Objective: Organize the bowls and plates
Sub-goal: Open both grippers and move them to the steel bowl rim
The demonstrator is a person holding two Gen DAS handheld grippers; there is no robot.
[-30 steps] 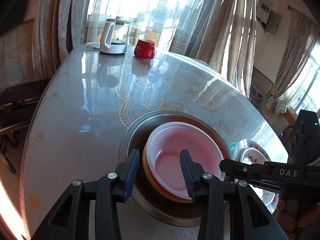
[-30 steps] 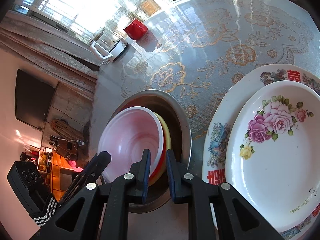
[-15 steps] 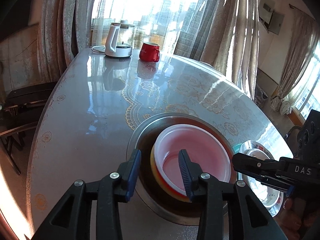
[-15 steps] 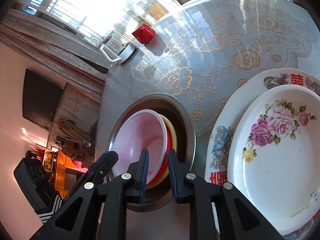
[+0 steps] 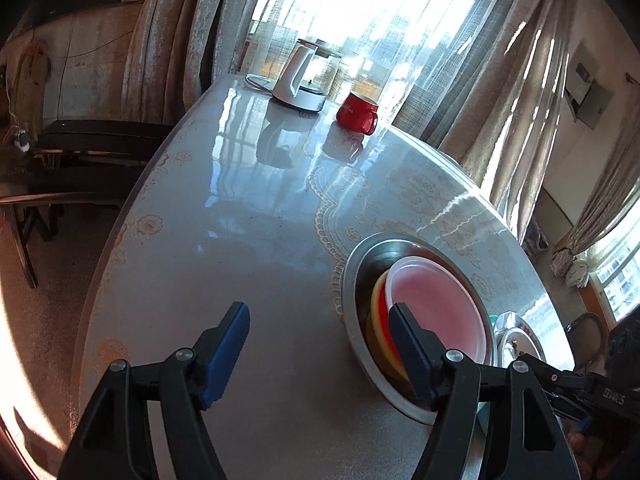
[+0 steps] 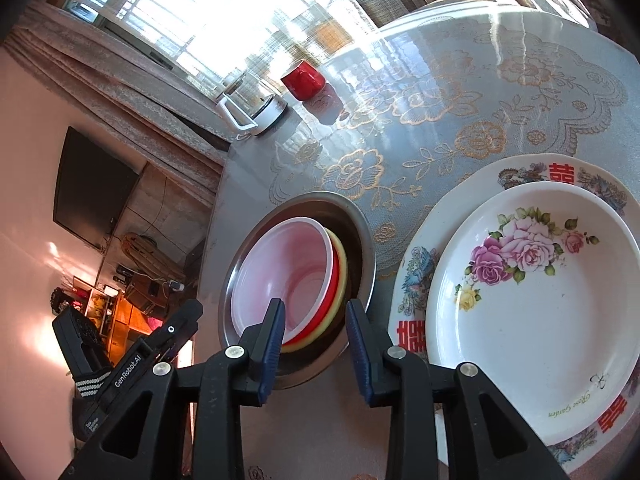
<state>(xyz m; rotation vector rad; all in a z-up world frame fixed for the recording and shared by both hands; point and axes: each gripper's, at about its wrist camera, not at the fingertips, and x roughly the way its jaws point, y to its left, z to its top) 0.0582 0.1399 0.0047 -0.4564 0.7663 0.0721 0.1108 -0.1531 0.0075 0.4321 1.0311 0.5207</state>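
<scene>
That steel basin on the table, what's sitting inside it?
Inside the steel basin sits a nest of bowls: a pink bowl on top, then a red bowl and a yellow bowl, only their rims showing. Anything beneath them is covered.

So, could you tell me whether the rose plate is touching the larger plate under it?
Touching: the right wrist view shows the rose plate resting directly inside the larger plate, no gap visible.

A translucent pink plastic bowl (image 6: 286, 270) nests in red and yellow bowls inside a steel basin (image 6: 362, 240). Just beside it, a rose-patterned white plate (image 6: 536, 312) lies on a larger decorated plate (image 6: 412, 280).
</scene>
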